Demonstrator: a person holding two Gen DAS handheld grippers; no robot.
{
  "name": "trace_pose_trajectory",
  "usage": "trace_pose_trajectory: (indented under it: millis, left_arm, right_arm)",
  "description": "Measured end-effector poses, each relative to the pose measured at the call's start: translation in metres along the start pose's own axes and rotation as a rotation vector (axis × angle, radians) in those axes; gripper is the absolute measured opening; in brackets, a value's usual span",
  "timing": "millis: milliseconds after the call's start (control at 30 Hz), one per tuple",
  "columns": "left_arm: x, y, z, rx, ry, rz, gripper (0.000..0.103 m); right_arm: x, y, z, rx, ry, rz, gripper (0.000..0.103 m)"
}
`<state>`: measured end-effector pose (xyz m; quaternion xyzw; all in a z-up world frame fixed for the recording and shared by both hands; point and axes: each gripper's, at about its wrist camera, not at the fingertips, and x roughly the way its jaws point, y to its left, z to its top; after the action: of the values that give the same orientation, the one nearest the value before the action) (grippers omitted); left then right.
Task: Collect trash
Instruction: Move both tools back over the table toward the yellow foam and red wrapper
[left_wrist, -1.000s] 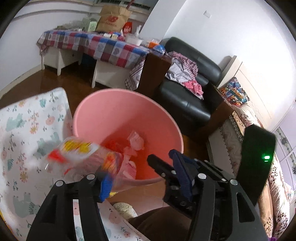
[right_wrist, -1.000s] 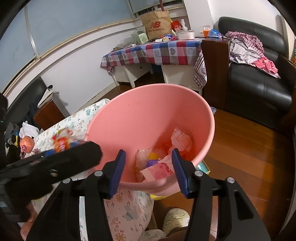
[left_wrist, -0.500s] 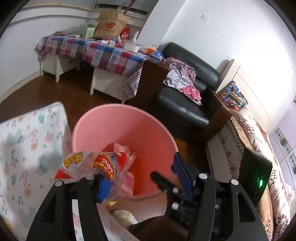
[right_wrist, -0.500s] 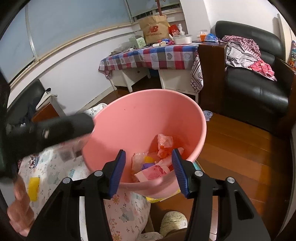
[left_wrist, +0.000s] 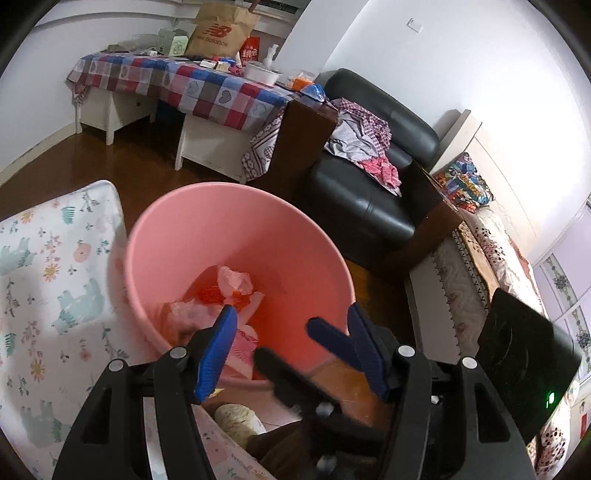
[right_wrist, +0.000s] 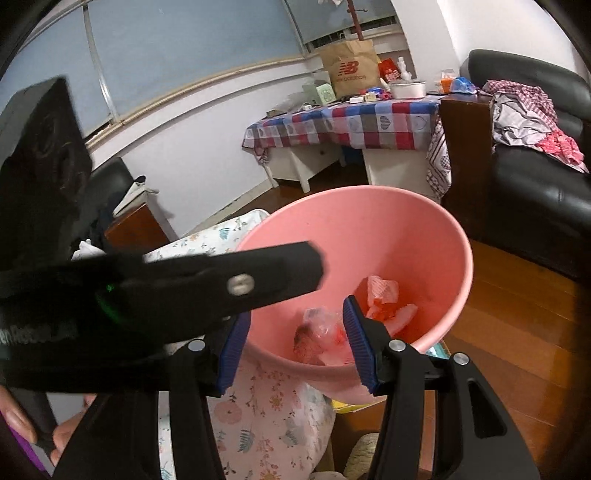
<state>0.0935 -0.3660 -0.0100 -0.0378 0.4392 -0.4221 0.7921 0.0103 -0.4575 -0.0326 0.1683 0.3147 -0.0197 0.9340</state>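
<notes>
Trash (right_wrist: 321, 332): crumpled clear and pink wrappers lying at the bottom of the pink bin (left_wrist: 155, 229), centre of both frames; judged light, soft and slick, best pinched at a bunched fold, not a flat face. Left gripper (left_wrist: 291, 332) and right gripper (right_wrist: 293, 336): both poised at the bin's near rim, jaws spread, holding nothing. Legible writing: "new balance" on the paper bag (right_wrist: 349, 70), upper centre; wrapper print unreadable.
</notes>
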Motion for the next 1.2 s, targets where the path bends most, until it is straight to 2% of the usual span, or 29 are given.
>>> trace_pose_trajectory:
  millis: [300, 467, 600, 767, 833, 1000, 1200]
  left_arm:
    - [-0.036, 0.014, -0.021, 0.003, -0.068, 0.155, 0.061]
    - [-0.064, 0.023, -0.039, 0.017, -0.098, 0.277, 0.061]
    - [-0.089, 0.037, -0.056, -0.022, -0.118, 0.351, 0.06]
    - [-0.125, 0.066, -0.077, -0.094, -0.135, 0.412, 0.06]
    - [-0.141, 0.077, -0.086, -0.106, -0.148, 0.464, 0.06]
    - [-0.179, 0.104, -0.114, -0.116, -0.18, 0.587, 0.054]
    - [-0.214, 0.135, -0.149, -0.156, -0.188, 0.667, 0.049]
  right_arm:
    - [-0.01, 0.003, -0.003, 0.014, 0.002, -0.046, 0.053]
    - [-0.016, 0.025, -0.009, -0.027, 0.014, -0.038, 0.053]
    - [-0.016, 0.052, -0.016, -0.081, 0.041, -0.022, 0.053]
    - [-0.011, 0.089, -0.027, -0.135, 0.082, 0.025, 0.053]
    - [-0.008, 0.105, -0.031, -0.157, 0.103, 0.047, 0.053]
    - [-0.001, 0.145, -0.044, -0.212, 0.152, 0.102, 0.052]
    - [0.012, 0.192, -0.064, -0.267, 0.239, 0.184, 0.052]
